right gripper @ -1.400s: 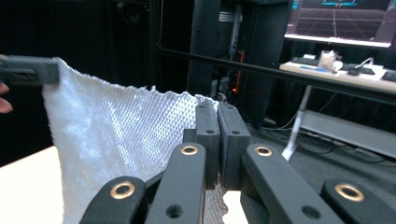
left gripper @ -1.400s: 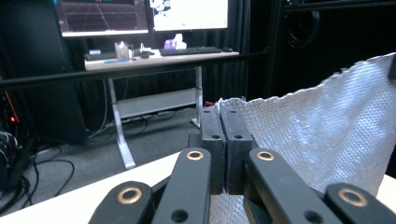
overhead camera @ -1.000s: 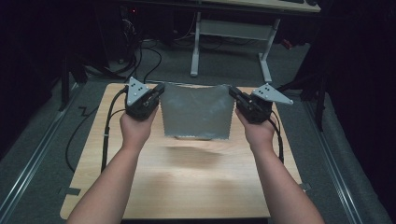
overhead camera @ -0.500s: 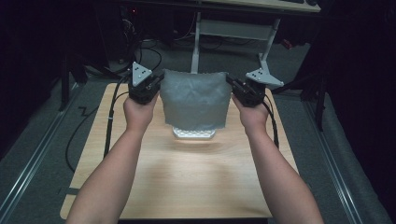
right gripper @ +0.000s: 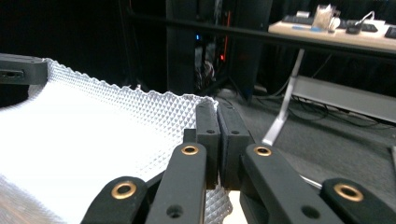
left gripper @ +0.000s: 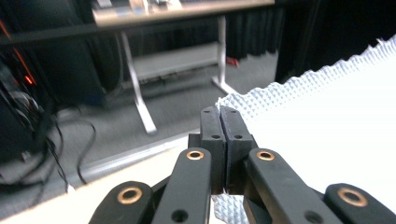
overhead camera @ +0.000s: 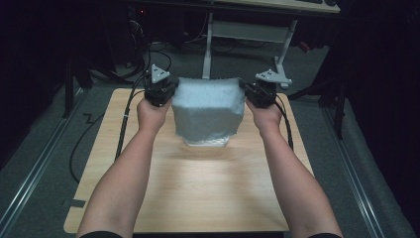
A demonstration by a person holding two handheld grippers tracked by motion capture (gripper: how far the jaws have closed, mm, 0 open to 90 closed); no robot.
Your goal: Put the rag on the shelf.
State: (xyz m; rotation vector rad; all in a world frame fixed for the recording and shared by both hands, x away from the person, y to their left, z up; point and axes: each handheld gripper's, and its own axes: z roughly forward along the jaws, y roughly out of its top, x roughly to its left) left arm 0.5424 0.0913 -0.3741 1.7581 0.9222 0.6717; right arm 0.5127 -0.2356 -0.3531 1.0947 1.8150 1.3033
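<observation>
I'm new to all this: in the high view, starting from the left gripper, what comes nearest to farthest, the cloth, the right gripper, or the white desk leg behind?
1. Textured cloth: pinched in the left gripper, at its corner.
2. Right gripper: across the cloth, holding the opposite corner.
3. White desk leg: on the floor beyond the table, far right.

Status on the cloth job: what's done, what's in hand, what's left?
Done: both top corners of the white textured cloth are pinched, left gripper and right gripper shut on it. In hand: cloth hangs lifted between them, lower edge near the wooden table. Left: probably laying it down or folding, neither yet visible.
</observation>
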